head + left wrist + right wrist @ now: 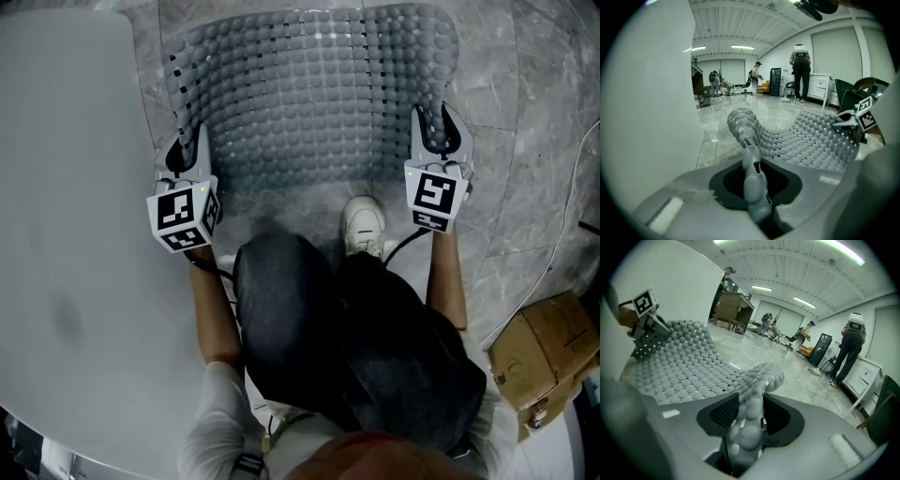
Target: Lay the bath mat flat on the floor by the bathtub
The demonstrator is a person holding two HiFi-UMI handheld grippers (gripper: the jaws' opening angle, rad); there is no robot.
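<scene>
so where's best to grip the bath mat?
Near corners, one claw each, from the near edge. The bath mat is thin and floppy; pinched edge-on at both sides, as left claw and right claw are now, it spreads open.

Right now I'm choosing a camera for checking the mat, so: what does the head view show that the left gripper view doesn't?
Head view only: the person's white shoe, a cardboard box. Left gripper view only: the left hand-held gripper pinching the bath mat edge, people across the room. Both: that mat, the bathtub, the right hand-held gripper.
</scene>
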